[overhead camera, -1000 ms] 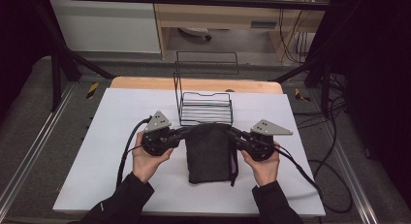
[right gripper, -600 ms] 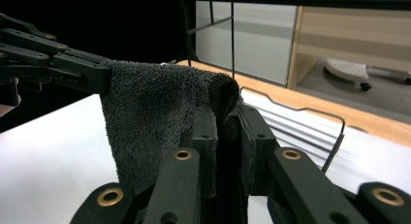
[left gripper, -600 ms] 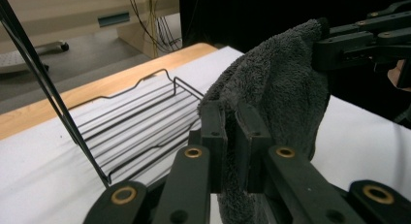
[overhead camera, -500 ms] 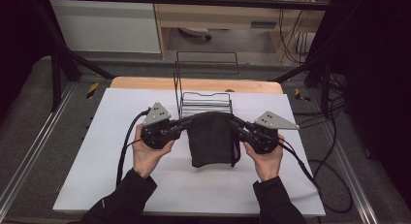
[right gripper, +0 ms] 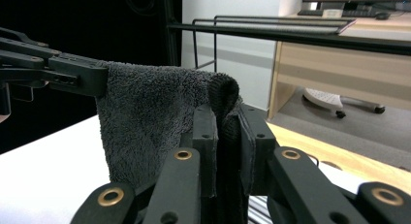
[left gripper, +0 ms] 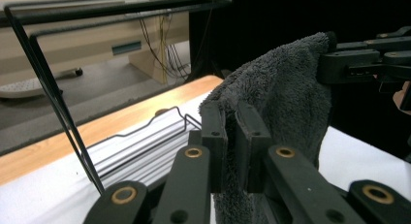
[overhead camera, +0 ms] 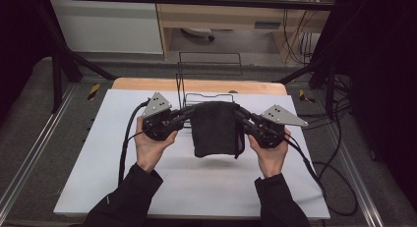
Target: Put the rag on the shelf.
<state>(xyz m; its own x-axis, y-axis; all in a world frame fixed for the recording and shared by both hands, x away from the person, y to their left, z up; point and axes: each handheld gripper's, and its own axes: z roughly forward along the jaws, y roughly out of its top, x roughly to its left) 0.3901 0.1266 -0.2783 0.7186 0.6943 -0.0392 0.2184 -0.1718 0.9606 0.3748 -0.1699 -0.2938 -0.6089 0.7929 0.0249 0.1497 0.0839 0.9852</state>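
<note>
Towel now lifted off the table, nearer the rack; both grippers pinch its top corners.

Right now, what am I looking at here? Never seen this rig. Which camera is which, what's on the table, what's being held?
There is no robot arm: a person holds a hand-held clamp tool in each hand. The high view looks down on the table from above the person. The other two pictures come from cameras riding on each tool, looking along its black jaws. The left gripper and right gripper are each shut on a top corner of a dark grey towel, which hangs between them above the white surface. Behind the towel stands a black wire rack. In the left gripper view the towel is pinched between the jaws; the right gripper view shows the same on the other corner.
</note>
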